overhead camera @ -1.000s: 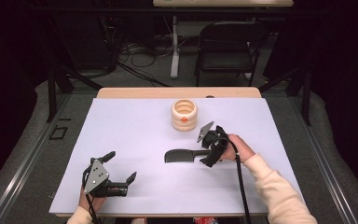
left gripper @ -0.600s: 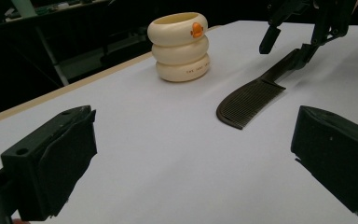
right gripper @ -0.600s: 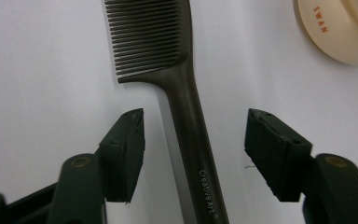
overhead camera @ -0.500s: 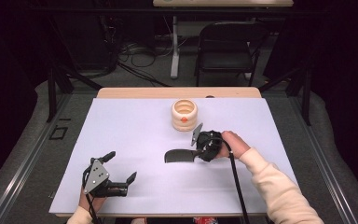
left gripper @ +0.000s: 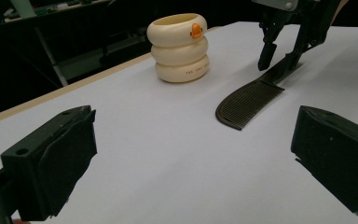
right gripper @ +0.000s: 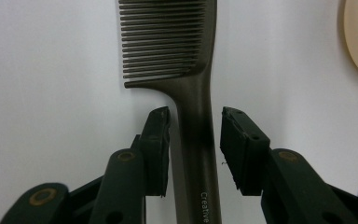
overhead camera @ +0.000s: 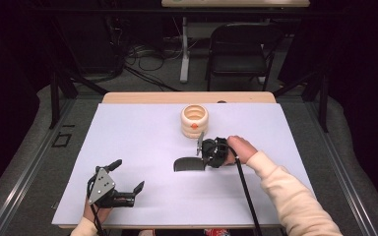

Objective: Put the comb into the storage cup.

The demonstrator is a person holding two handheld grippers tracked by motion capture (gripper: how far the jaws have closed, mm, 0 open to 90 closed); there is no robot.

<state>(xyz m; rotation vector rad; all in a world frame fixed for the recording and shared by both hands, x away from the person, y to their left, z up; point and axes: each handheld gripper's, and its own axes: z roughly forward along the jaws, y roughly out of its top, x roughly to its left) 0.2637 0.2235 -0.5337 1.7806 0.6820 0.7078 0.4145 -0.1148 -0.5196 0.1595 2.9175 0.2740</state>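
Left gripper [overhead camera: 128,189]: near edge of the table [overhead camera: 142,128], at the person's left. Jaws spread wide, nothing between them. It rests well apart from the comb, which lies beyond it toward the table's centre.

Right gripper [right gripper: 193,140]: mid-table, at the person's right hand [overhead camera: 241,150], set down over the comb's handle. Its jaws have just been closing and now straddle the handle, one on each side. A thin strip of white table shows between the right pad and the handle, and the left pad stands right at the handle's edge, so the grip does not look made yet. This is plainly the nearer gripper to the comb.

Comb [overhead camera: 189,164]: dark, flat on the white table surface, slightly right of centre. Its long axis runs straight ahead from the right gripper, in line with the jaws' reach; the handle sits between the jaws and the toothed head lies beyond the fingertips. From the high view it runs roughly left to right, teeth end toward the left gripper. The coming squeeze would bear across the handle's narrow width. Writing on handle: "Creative", running off the bottom of the right gripper view.

Ringed cream holder [overhead camera: 194,120]: farther back, upright, three stacked rings with a small orange mark [left gripper: 196,30]. Near the comb, not touching. Small lettering on the lowest ring, too fine to read fully; "SWAN" is legible in the right gripper view.

Folding chair [overhead camera: 238,46]: on the floor beyond the table.
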